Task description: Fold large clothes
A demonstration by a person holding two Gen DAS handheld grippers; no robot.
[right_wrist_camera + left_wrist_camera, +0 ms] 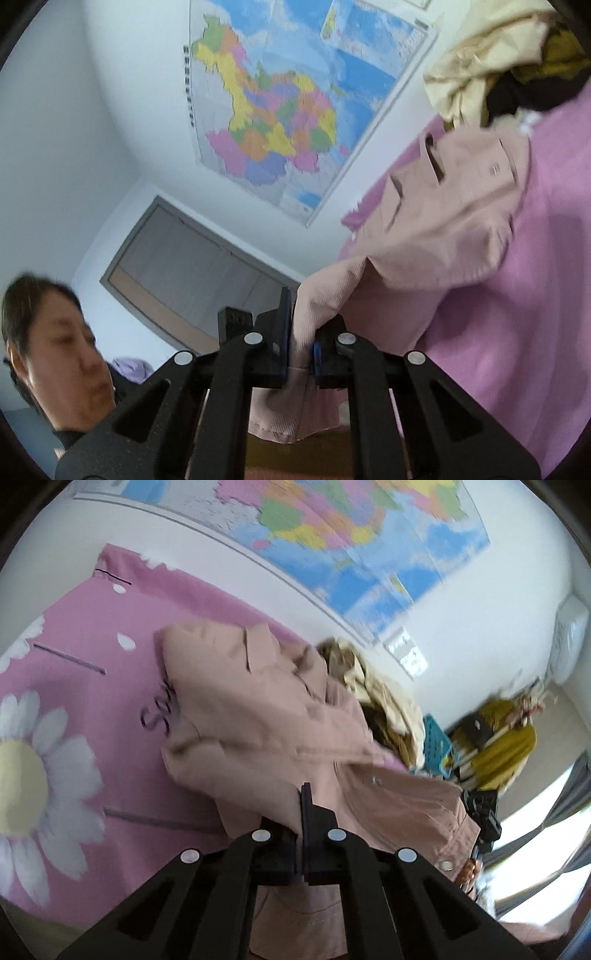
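Pink jacket on pink bedsheet, collar toward twelve o'clock, half gathered. Left gripper clenched on hem; right gripper pinching fabric. Fold begun, not finished; beige pile waits.

Your jacket lies on the bed sheet, its near edge lifted off it in both tongs. Behind it sits a heap of clothes (against the wall), below the map.

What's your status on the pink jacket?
Both tools, left and right, shut on pink jacket. Hem lifted off pink bedsheet. Beige clothes pile behind.
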